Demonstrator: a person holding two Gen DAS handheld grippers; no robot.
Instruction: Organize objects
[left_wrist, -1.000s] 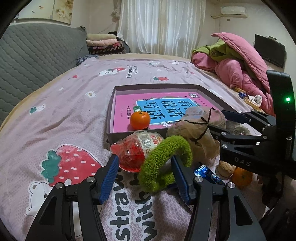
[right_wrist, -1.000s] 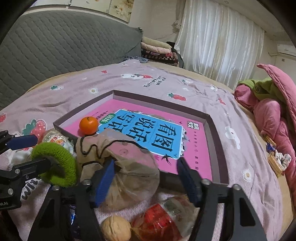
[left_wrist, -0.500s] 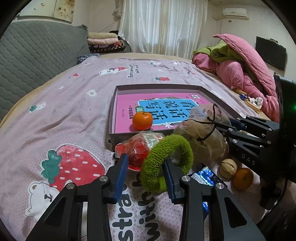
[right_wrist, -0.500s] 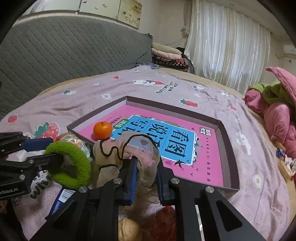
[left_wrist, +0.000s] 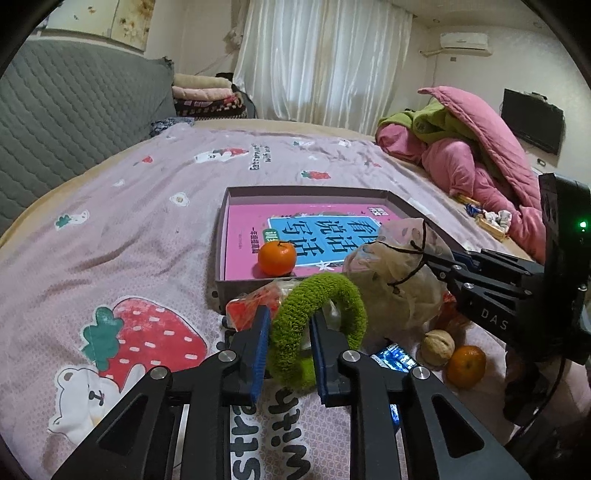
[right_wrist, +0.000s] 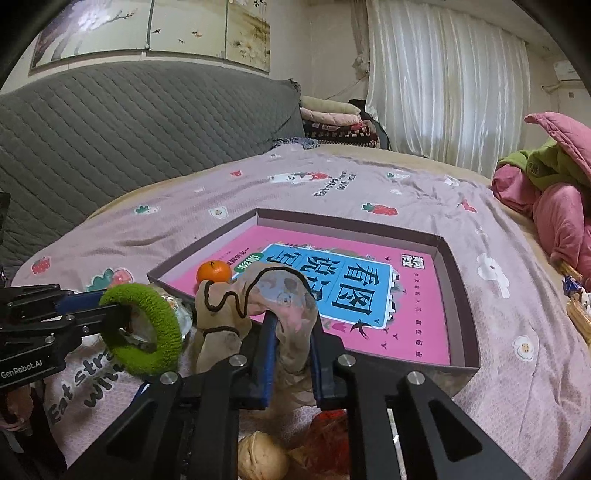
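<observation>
two small orange tangerines show in the left wrist view, one (left_wrist: 277, 257) inside the shallow grey cardboard box lid (left_wrist: 220, 236) on the pink book and one (left_wrist: 465, 366) on the bed beside a single tan walnut (left_wrist: 438, 342). the left claw (left_wrist: 287, 341), held low and level over the bedsheet, is clamped on one fuzzy green ring-shaped scrunchie (left_wrist: 318, 321) just in front of the lid. the right claw (right_wrist: 291, 345) reaches in level from the right, pinching one crumpled beige drawstring pouch (right_wrist: 258, 314) above the bed.
</observation>
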